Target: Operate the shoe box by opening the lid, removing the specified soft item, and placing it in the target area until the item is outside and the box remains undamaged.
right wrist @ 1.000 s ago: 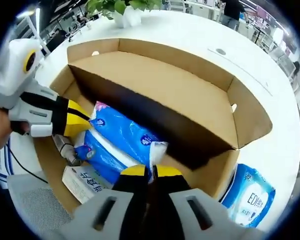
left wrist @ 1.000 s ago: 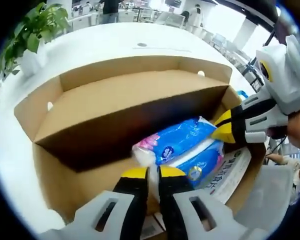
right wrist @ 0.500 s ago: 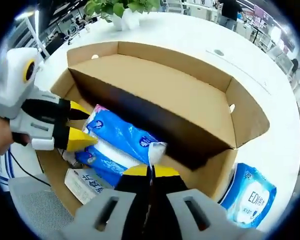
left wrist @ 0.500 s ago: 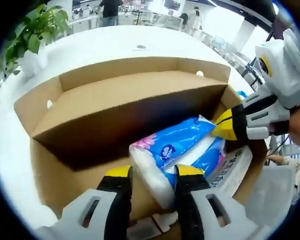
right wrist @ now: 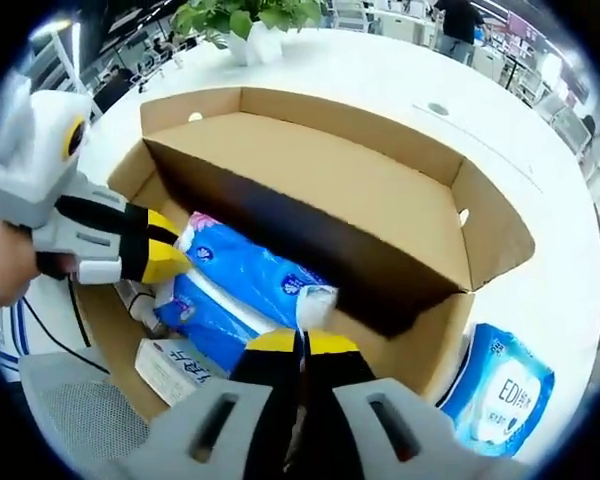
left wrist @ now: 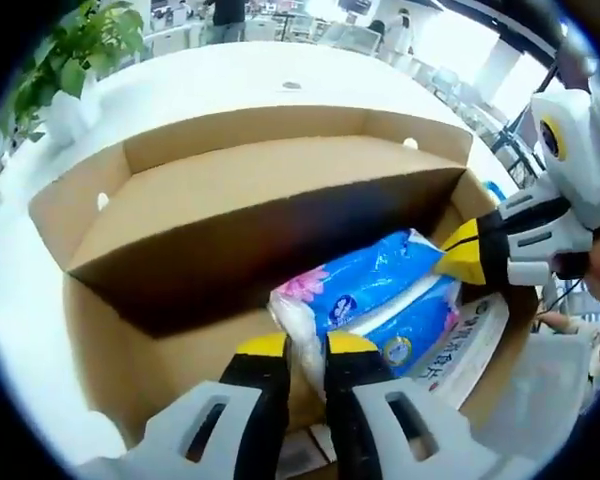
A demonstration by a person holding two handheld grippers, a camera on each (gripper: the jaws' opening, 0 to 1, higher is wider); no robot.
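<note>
With the lid already thrown back, shoe box (right wrist: 450, 215) open; soft pack (left wrist: 375, 295) not yet out.
Item: blue-and-white plastic-wrapped tissue pack, pink flower print, crinkly, lying inside the box on a printed leaflet (left wrist: 470, 345). Left gripper (left wrist: 302, 348) jaws nipped together on its near corner; right gripper (right wrist: 302, 342) jaws pinched on its opposite corner. Lifting out and placing remain. A second blue pack (right wrist: 505, 390) lies outside on the white table (right wrist: 380, 70).

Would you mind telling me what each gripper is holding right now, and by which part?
Both hold the blue tissue pack inside the shoe box. The left gripper pinches one end of its wrapper; the right gripper pinches the opposite end.
</note>
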